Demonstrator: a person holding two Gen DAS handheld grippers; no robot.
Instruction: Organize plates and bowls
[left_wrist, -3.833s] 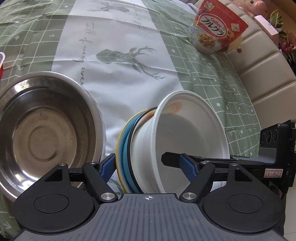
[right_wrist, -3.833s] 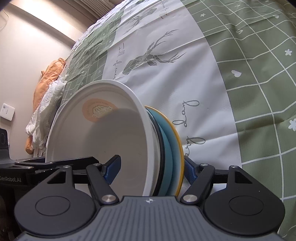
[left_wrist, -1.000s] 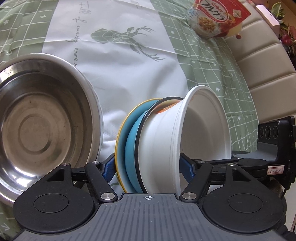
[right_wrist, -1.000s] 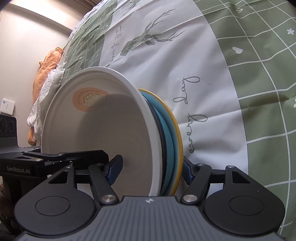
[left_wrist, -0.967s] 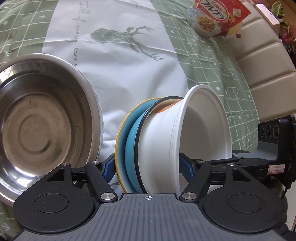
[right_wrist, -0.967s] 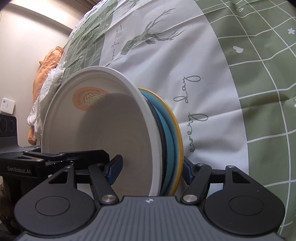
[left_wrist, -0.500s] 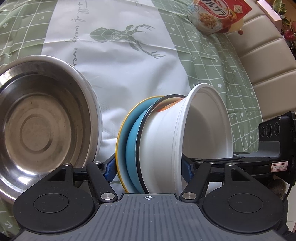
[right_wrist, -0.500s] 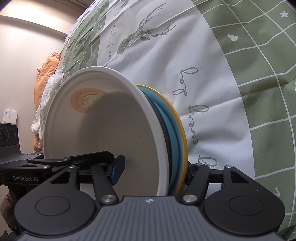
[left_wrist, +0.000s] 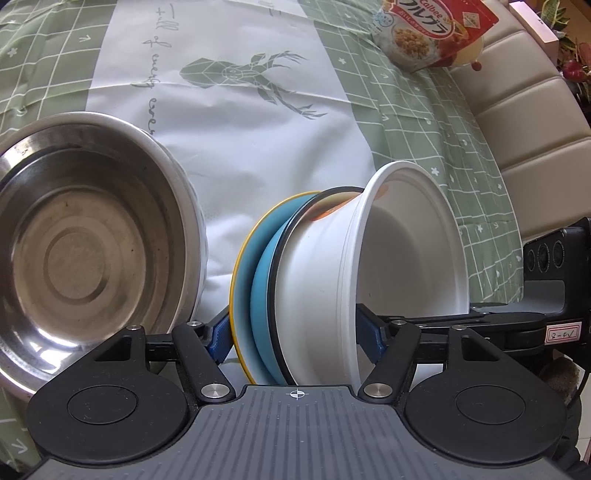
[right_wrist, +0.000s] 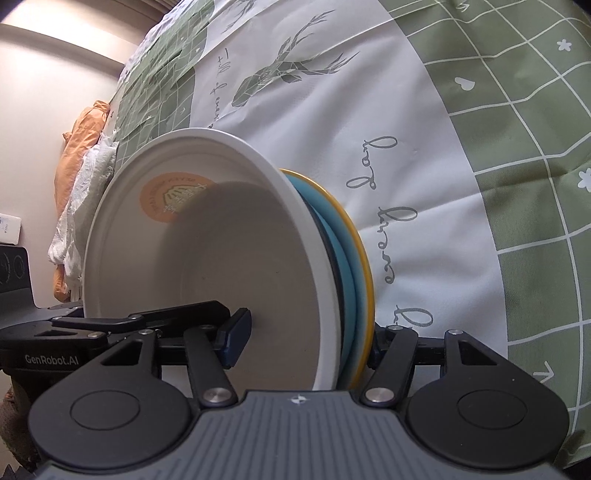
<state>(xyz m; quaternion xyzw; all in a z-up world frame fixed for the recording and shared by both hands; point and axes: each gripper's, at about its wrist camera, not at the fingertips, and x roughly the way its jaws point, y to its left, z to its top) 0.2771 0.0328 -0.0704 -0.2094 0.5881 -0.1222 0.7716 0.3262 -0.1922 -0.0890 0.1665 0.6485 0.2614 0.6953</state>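
Note:
A white bowl (left_wrist: 406, 251) with an orange sticker stands on edge, nested on a black-rimmed plate, a blue plate (left_wrist: 260, 280) and a yellow-rimmed plate (left_wrist: 236, 273). My left gripper (left_wrist: 295, 339) is shut on this stack: one pad is on the yellow plate's back, the other inside the bowl. From the opposite side my right gripper (right_wrist: 304, 339) clamps the same stack. Its left pad (right_wrist: 236, 332) presses the inside of the bowl (right_wrist: 221, 251), and its right finger is behind the yellow rim (right_wrist: 364, 258).
A large steel bowl (left_wrist: 85, 243) stands close to the left of the stack. A red cereal bag (left_wrist: 424, 33) lies at the far edge of the green and white tablecloth (left_wrist: 258, 129). A beige padded seat (left_wrist: 517, 110) is at the right. Orange and white cloths (right_wrist: 81, 177) lie beyond the table.
Both grippers' jaws have come in onto the stack. The right gripper's left pad slid inward against the bowl's inside. The stack has tilted slightly and sits closer in both views.

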